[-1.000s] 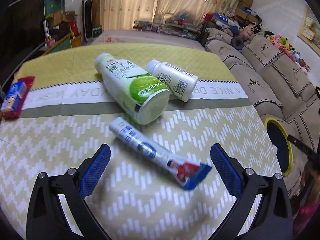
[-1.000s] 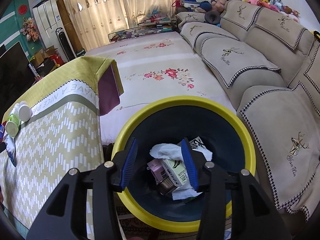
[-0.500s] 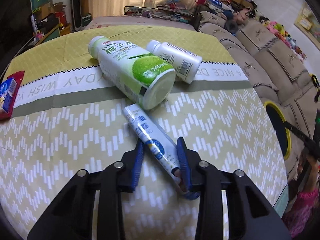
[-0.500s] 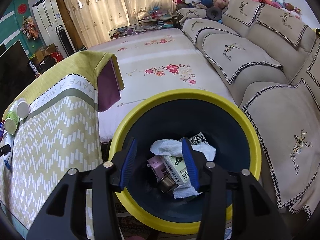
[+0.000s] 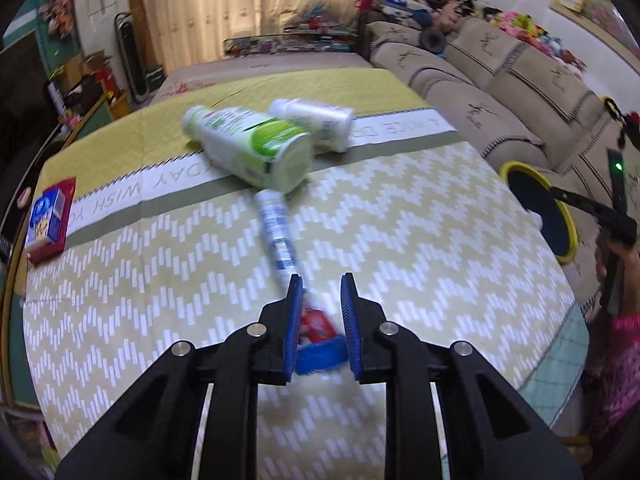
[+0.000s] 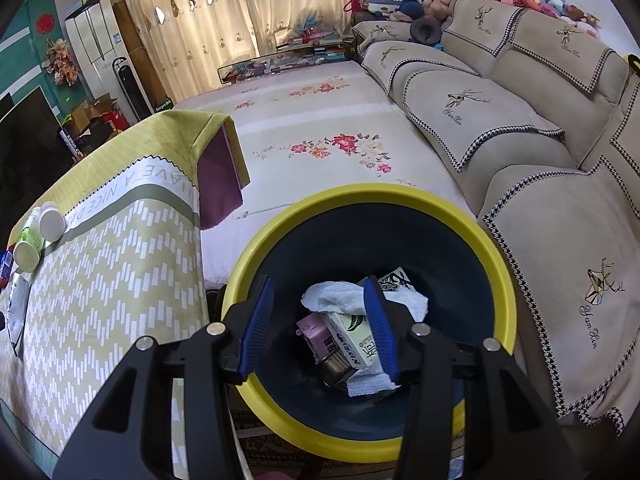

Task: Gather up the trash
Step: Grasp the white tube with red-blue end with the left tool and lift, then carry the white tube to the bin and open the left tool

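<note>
Left gripper [image 5: 320,292] pinching flat crimped tube [image 5: 278,232]

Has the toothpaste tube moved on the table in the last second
Yes. The left gripper has shut on the toothpaste tube and swung it: its cap end now touches the green bottle, where before a gap showed.

The left wrist view looks from close above the counter's [image 5: 400,216] near edge across it toward the curtains and sofa, the yellow-rimmed bin [image 5: 568,216] showing past the right edge. The right wrist view looks steeply down into that bin [image 6: 496,264] from near, sharing the counter [image 6: 120,280] and sofa.
</note>
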The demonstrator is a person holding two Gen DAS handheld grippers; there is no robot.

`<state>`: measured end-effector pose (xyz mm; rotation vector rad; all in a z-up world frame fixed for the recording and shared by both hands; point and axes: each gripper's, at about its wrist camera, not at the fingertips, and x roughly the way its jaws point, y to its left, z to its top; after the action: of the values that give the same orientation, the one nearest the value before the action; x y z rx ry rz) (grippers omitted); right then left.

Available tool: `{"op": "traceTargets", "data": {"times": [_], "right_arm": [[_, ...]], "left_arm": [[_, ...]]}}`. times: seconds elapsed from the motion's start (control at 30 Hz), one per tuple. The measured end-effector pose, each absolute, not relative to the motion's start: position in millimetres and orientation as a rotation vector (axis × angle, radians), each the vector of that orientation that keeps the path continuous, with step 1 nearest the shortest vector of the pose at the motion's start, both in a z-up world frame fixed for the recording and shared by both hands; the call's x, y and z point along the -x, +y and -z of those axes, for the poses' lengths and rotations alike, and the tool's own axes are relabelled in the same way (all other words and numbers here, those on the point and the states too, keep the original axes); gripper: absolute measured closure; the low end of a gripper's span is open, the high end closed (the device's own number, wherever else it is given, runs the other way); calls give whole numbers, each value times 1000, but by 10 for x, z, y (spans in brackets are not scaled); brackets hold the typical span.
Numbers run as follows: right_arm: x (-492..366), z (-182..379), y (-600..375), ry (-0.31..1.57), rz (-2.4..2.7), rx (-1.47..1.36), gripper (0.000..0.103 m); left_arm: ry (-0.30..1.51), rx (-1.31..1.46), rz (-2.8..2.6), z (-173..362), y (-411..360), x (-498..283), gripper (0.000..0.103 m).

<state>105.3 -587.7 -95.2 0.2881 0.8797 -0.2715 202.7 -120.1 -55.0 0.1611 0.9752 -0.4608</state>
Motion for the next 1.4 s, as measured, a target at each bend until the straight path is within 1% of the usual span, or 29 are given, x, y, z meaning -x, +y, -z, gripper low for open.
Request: {"op": "traceTargets", "data": {"times": [0.1, 0.17, 0.2, 0.23, 0.4, 0.5, 0.53, 0.57, 0.6, 0.67, 0.7, 0.73, 0.8, 0.9, 1.03, 1.23, 1.4], "right_arm": [[-1017, 958, -5912, 877, 275, -298, 58], [-1000, 984, -5932, 881, 277, -298, 58], [-989, 1002, -5952, 884, 277, -298, 58], [-986, 1019, -5964, 887, 278, -300, 58], [-981, 1075, -5991, 893, 275, -311, 57], [-988, 1083, -5989, 896, 272, -309, 57], [-994, 1087, -5989, 897, 271, -308, 57], [-1000, 1090, -5990, 899, 270, -308, 57], [-1001, 1094, -5990, 899, 270, -308, 57], [-999, 1100, -5992, 900, 270, -307, 57], [-999, 1101, -5992, 900, 270, -308, 57], [-998, 1104, -5994, 900, 271, -309, 57], [-993, 1112, -5998, 900, 271, -312, 57], [-982, 1126, -6000, 899, 271, -316, 57], [-965, 1119, -6010, 894, 273, -316, 57], [-835, 1042, -6091, 864, 289, -325, 57], [-618, 957, -6214, 844, 317, -319, 57]], "left_arm": [[991, -163, 444, 518, -1223, -2055, 82], [1004, -126, 388, 547, -1128, -2158, 63], [998, -107, 367, 550, -1079, -2204, 42], [990, -100, 353, 562, -1051, -2240, 34], [1015, -90, 318, 685, -1052, -2454, 29], [1037, -101, 329, 798, -1146, -2526, 29], [1049, -109, 331, 841, -1172, -2547, 32], [1061, -111, 333, 876, -1194, -2569, 36], [1074, -113, 337, 908, -1208, -2575, 49], [1070, -149, 333, 924, -1236, -2546, 61], [1074, -161, 336, 930, -1241, -2536, 70], [1071, -167, 340, 924, -1234, -2514, 82], [1071, -175, 343, 927, -1228, -2485, 92], [1072, -174, 372, 917, -1221, -2398, 92], [1029, -186, 431, 765, -1319, -2215, 92], [957, -233, 577, 433, -1863, -2018, 92], [915, -312, 718, 282, -2613, -1896, 92]]}}
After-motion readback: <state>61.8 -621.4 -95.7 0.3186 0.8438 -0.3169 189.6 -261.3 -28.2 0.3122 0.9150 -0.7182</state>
